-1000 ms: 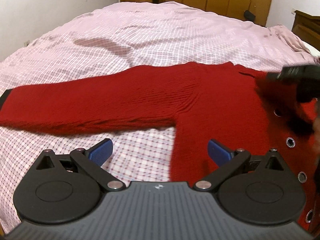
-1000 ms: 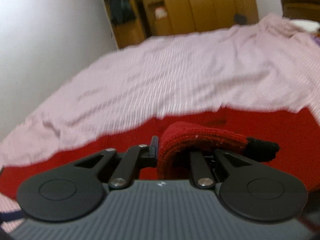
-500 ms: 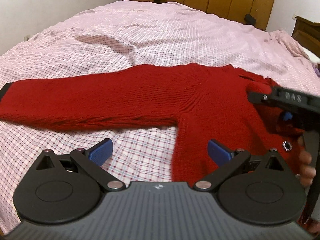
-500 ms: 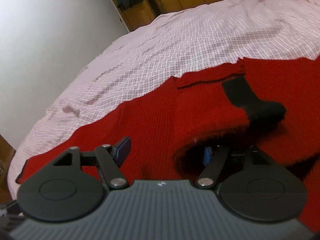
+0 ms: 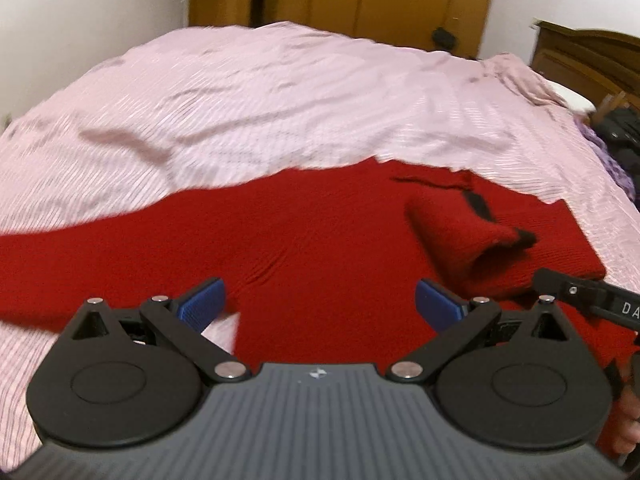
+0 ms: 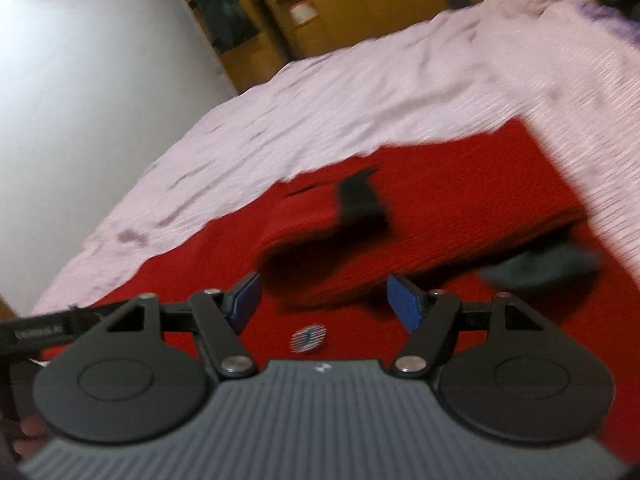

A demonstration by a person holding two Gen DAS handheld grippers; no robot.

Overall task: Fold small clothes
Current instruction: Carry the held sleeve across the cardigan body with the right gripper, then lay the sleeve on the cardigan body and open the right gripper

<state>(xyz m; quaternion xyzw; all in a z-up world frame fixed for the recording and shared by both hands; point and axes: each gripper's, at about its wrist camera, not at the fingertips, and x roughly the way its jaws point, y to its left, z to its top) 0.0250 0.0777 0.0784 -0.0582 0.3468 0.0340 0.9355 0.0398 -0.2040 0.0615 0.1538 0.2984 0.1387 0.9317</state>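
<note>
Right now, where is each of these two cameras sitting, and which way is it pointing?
Left wrist view: rides on the left claw, looking forward across the red sweater on the pink checked bedspread toward wooden wardrobes; its open blue-padded fingers show, plus part of the right claw at the right edge.
Right wrist view: rides on the right claw, tilted, facing the folded-over sleeve; its open fingers show.
Shared: sweater, folded sleeve, bedspread, wardrobes.
</note>
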